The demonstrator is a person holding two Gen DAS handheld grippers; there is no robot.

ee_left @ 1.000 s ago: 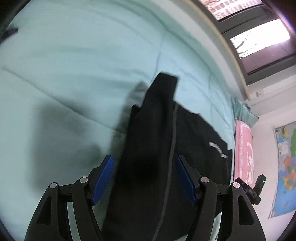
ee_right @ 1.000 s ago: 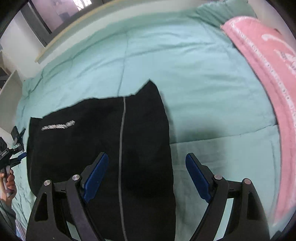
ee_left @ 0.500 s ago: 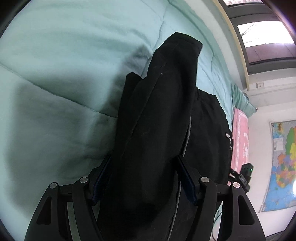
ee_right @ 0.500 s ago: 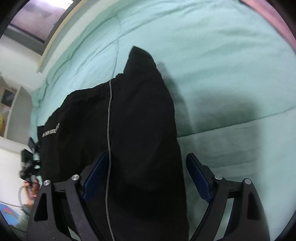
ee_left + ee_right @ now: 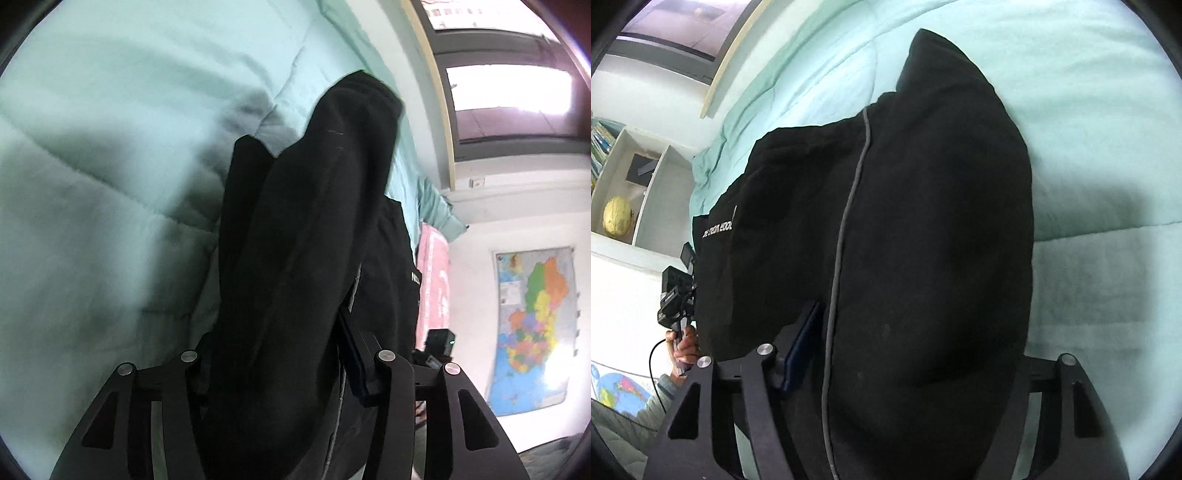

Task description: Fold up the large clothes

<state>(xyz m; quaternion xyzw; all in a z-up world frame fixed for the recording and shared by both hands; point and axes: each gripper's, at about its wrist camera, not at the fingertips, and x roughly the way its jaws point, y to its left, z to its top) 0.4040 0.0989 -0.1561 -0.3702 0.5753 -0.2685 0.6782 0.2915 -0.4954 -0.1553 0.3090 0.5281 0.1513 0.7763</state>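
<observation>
A black garment [image 5: 306, 229] with a grey side stripe and white lettering hangs lifted over a mint green quilt [image 5: 110, 147]. It fills the right wrist view [image 5: 923, 221] too, where the stripe runs down its middle. My left gripper [image 5: 275, 354] has its jaws pressed on a thick bunch of the black cloth. My right gripper [image 5: 912, 350] is also closed on the cloth; its right finger is hidden behind the fabric. The blue pad [image 5: 803, 347] of its left finger shows against the cloth.
A pink blanket [image 5: 434, 273] lies at the bed's far end. A window and wall map [image 5: 532, 325] are to the right. A shelf with a yellow globe [image 5: 617, 219] and the person's hand holding the other gripper [image 5: 679, 325] show at left.
Both grippers closed from open onto the garment edge and lifted it off the quilt; the cloth now hangs bunched between the fingers, closer to the cameras.
</observation>
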